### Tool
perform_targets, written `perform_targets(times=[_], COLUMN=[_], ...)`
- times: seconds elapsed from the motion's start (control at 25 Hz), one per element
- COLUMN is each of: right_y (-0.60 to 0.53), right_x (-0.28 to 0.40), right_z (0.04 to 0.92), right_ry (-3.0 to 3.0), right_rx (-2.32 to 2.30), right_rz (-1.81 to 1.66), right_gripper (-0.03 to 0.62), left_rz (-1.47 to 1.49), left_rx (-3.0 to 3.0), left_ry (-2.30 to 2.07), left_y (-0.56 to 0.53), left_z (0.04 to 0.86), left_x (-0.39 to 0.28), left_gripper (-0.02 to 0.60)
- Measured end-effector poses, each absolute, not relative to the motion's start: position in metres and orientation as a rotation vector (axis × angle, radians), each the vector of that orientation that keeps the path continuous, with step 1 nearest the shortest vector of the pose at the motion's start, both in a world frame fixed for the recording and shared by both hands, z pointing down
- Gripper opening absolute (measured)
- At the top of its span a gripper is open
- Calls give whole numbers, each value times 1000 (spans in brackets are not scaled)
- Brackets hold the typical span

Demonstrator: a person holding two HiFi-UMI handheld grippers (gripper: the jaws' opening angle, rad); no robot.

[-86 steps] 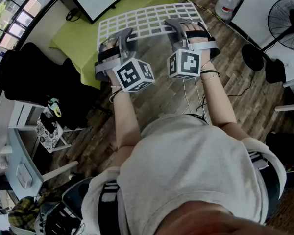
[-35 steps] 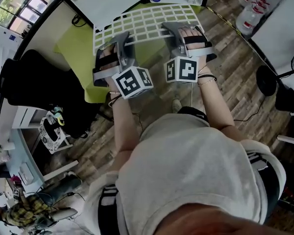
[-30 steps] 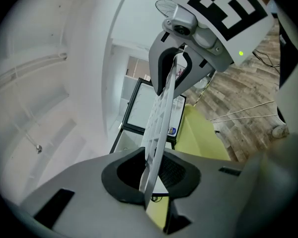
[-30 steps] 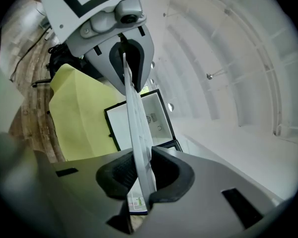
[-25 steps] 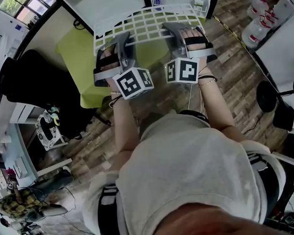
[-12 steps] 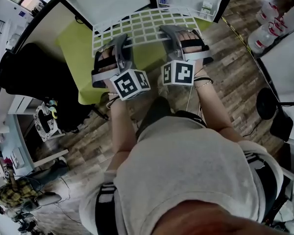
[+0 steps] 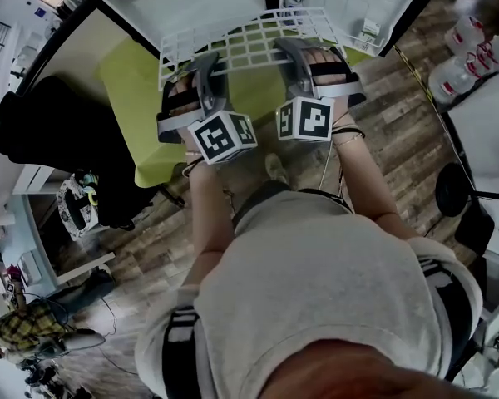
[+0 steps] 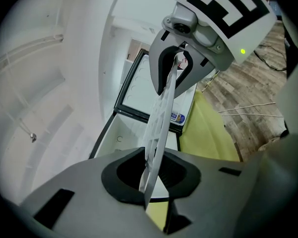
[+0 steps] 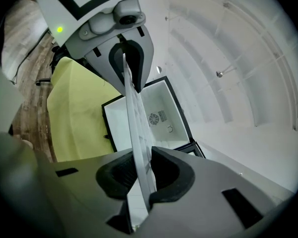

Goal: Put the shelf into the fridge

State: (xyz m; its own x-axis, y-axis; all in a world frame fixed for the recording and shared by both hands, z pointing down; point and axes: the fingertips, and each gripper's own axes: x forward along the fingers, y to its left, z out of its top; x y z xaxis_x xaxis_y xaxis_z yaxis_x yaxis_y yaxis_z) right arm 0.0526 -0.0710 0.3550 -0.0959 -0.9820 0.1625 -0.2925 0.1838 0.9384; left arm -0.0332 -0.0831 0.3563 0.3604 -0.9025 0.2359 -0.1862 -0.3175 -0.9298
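A white wire-grid shelf (image 7: 248,40) hangs level in front of me, held along its near edge by both grippers. My left gripper (image 7: 203,66) is shut on its left part and my right gripper (image 7: 296,56) on its right part. The shelf's far edge reaches the open white fridge (image 7: 191,2). The left gripper view shows the shelf (image 8: 160,114) edge-on, pinched in my left gripper (image 8: 151,173), with the other gripper clamped further along. In the right gripper view the shelf (image 9: 136,125) is again edge-on in my right gripper (image 9: 144,176), and the fridge's inside (image 9: 159,108) lies behind it.
The fridge door (image 7: 374,11) stands open at the right with small items in its rack. A yellow-green table (image 7: 137,98) sits under and left of the shelf, and a black chair (image 7: 50,148) is further left. Water bottles (image 7: 474,56) and a fan base (image 7: 453,177) stand on the wooden floor at right.
Both grippers have carried the shelf toward the fridge. The open fridge and its door now fill the top of the head view, with the shelf's far edge at the opening.
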Motion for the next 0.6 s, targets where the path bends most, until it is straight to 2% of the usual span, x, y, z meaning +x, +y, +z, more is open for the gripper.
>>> perform_targets(times=[0.6], right_y=[-197], right_x=[52], right_z=[338], right_ry=[-1540], right_rx=[1250], right_rz=[-988], right_gripper=[69], left_rz=[-985], left_rx=[-1745], left_ry=[998], left_y=[-208], left_z=[341], left_x=[-33], left_gripper=[74])
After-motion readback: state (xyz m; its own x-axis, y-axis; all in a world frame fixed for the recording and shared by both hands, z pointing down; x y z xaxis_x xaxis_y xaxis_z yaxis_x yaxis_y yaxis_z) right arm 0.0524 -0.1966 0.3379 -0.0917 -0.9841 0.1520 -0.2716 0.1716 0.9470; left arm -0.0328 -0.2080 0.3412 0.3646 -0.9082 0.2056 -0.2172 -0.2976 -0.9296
